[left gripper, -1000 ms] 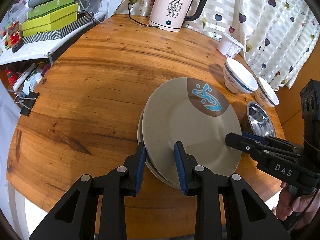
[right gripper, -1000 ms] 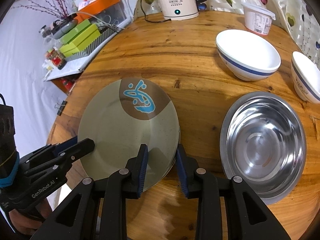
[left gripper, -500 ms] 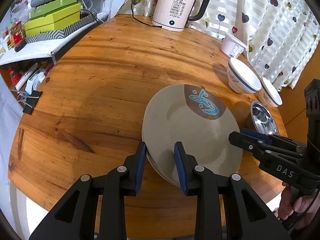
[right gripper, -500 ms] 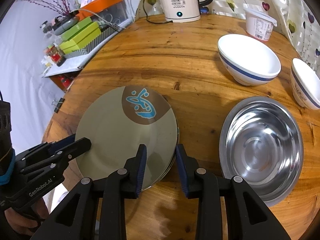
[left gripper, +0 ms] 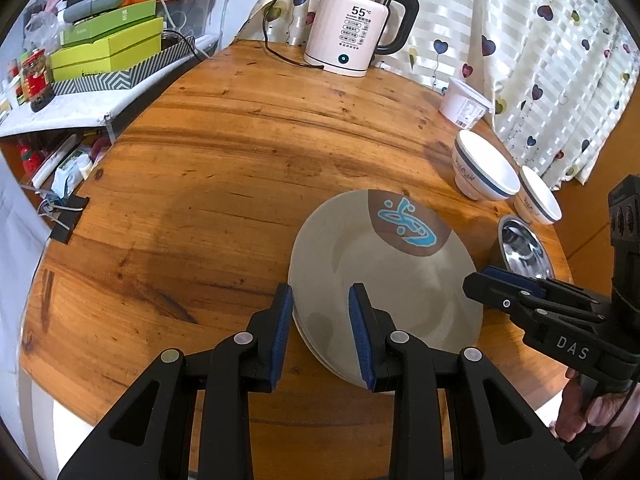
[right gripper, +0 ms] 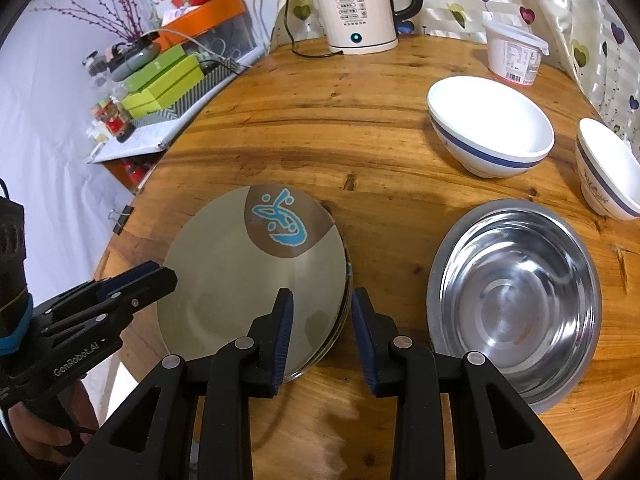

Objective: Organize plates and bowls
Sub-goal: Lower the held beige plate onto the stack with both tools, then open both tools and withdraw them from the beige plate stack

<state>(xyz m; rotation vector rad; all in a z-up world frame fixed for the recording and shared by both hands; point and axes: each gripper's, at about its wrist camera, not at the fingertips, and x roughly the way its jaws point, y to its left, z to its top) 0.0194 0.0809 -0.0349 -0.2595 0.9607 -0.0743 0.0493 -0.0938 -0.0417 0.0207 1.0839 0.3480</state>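
A stack of beige plates (left gripper: 384, 280) (right gripper: 240, 280), the top one with a brown patch and a blue figure, lies on the round wooden table (left gripper: 224, 152). My left gripper (left gripper: 320, 312) (right gripper: 164, 274) hovers open over the stack's left rim, its pads touching nothing. At the stack's right rim my right gripper (right gripper: 320, 312) (left gripper: 476, 280) is open too, with the rim showing below its gap. To the right stand a steel bowl (right gripper: 516, 300) (left gripper: 524, 246), a white bowl with a blue band (right gripper: 488, 120) (left gripper: 480, 168) and a smaller white bowl (right gripper: 608, 168) (left gripper: 538, 196).
A white electric kettle (left gripper: 352, 36) with its cord stands at the table's far edge, and a white lidded tub (right gripper: 514, 52) beside the curtain. A shelf with green boxes (left gripper: 108, 48) adjoins the table on the left. Bare wood spreads left of the plates.
The plates look slightly smaller and farther off in both views. Both gaps between the jaws are unchanged, and nothing on the table has moved.
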